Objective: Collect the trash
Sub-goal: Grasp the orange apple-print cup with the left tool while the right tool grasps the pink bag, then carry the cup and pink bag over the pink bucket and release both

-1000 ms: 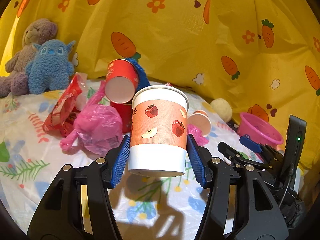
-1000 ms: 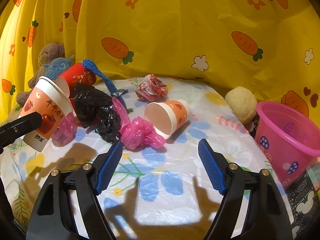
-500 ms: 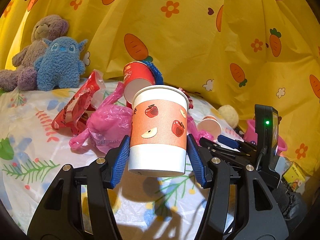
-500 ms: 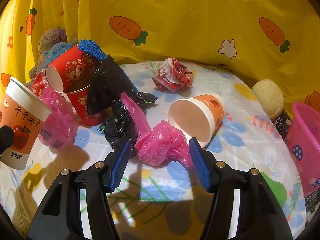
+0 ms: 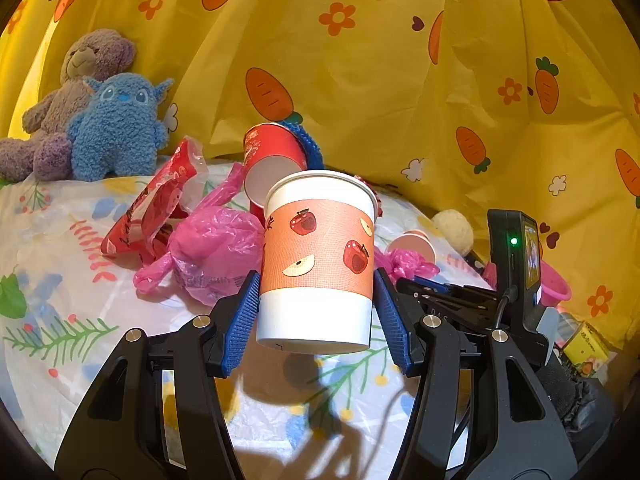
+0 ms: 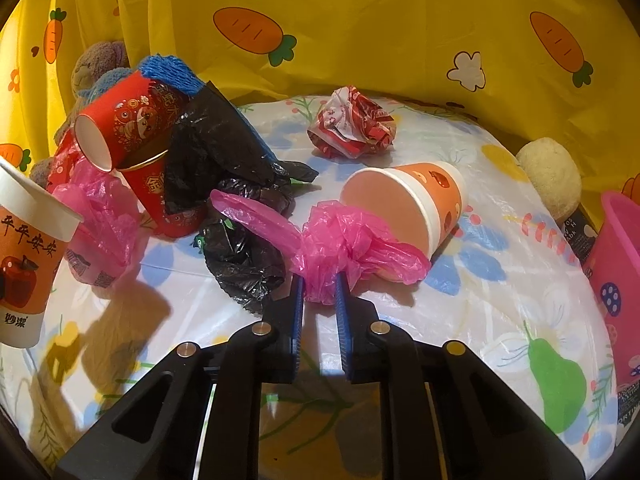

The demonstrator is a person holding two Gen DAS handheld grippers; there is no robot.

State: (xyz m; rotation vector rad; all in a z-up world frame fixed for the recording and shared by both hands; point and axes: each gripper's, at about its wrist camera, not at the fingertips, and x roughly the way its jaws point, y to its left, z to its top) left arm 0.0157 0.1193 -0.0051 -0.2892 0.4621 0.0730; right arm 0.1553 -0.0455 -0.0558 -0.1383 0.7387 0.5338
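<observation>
As my right gripper (image 6: 319, 294) closes its jaws on the crumpled pink bag (image 6: 344, 240) at the frame's centre, I judge the flimsy film best pinched at its bunched knot, while my left gripper (image 5: 316, 312) clamps the light, crushable apple cup (image 5: 318, 260) low.

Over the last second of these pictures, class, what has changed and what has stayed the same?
The right gripper moved in toward the crumpled pink bag and its jaws are closing on it, the bag's near end pinched between them. The left gripper kept its hold on the apple cup. The other trash has not shifted.
</observation>
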